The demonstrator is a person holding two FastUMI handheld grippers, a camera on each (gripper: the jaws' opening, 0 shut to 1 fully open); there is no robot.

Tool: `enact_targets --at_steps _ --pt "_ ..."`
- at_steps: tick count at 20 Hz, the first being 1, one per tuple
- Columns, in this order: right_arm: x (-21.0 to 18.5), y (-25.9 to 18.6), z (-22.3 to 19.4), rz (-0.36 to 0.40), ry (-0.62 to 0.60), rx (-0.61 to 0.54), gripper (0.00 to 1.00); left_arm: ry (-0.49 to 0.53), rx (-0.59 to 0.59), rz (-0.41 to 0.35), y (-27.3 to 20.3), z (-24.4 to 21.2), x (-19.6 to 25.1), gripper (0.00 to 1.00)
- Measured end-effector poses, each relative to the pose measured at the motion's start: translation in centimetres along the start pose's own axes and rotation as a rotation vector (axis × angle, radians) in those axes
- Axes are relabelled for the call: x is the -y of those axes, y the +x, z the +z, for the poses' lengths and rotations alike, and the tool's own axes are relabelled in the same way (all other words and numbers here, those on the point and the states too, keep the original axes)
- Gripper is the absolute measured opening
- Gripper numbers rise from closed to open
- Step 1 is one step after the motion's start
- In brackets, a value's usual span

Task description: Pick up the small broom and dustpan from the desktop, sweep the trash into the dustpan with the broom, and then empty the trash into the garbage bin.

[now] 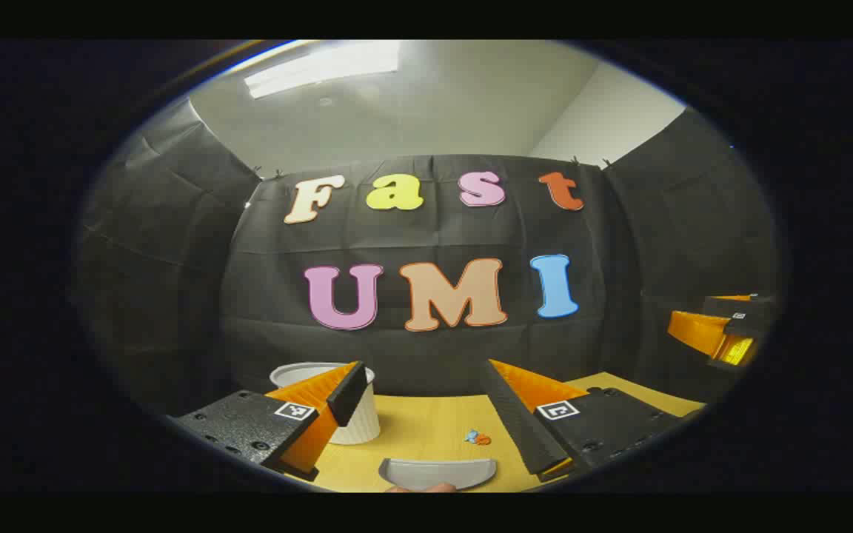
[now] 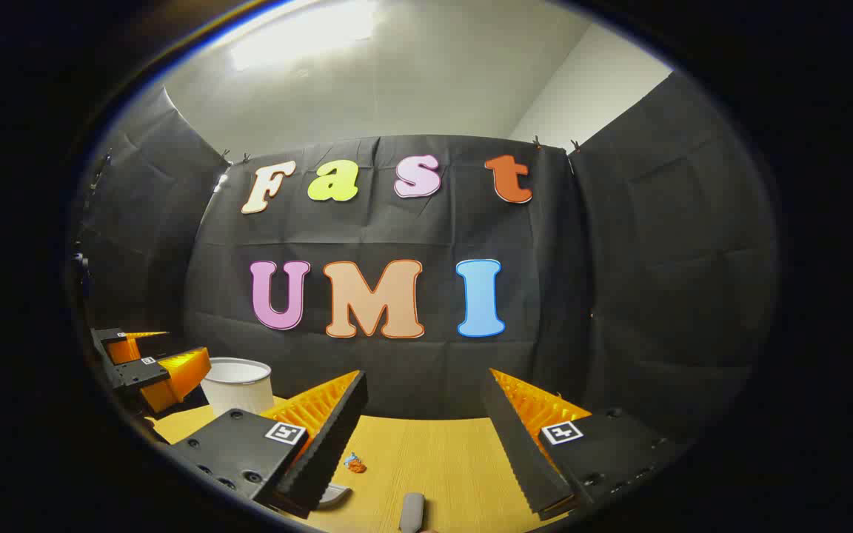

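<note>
In the left gripper view, a grey dustpan (image 1: 437,472) lies on the wooden desktop (image 1: 426,426) just below and between my left gripper's fingers. A small orange and blue scrap of trash (image 1: 477,437) sits just beyond it. My left gripper (image 1: 426,385) is open and holds nothing. In the right gripper view, a grey broom handle tip (image 2: 412,512) pokes up at the bottom edge, between the fingers of my open right gripper (image 2: 426,385). The trash (image 2: 355,464) and a corner of the dustpan (image 2: 334,494) lie by its left finger.
A white ribbed garbage bin (image 1: 358,429) stands at the back left of the desk, partly behind my left finger. It also stands at the left (image 2: 238,385), beside the left gripper (image 2: 171,354). The right gripper (image 1: 700,314) hovers far right. Black cloth walls surround the desk (image 2: 441,451).
</note>
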State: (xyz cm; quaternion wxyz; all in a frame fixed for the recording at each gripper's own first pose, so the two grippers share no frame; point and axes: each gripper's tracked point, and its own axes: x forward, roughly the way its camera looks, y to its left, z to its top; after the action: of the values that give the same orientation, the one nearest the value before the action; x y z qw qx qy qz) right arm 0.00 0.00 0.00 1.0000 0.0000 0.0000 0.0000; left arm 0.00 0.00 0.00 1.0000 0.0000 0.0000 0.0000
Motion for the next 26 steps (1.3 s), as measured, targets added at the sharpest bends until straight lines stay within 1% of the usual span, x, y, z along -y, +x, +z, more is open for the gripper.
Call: enact_targets --at_steps 26 --pt "-0.2 -0.7 0.2 0.035 0.010 -0.006 0.99 0.030 0.013 0.027 -1.5 0.8 0.3 0.93"
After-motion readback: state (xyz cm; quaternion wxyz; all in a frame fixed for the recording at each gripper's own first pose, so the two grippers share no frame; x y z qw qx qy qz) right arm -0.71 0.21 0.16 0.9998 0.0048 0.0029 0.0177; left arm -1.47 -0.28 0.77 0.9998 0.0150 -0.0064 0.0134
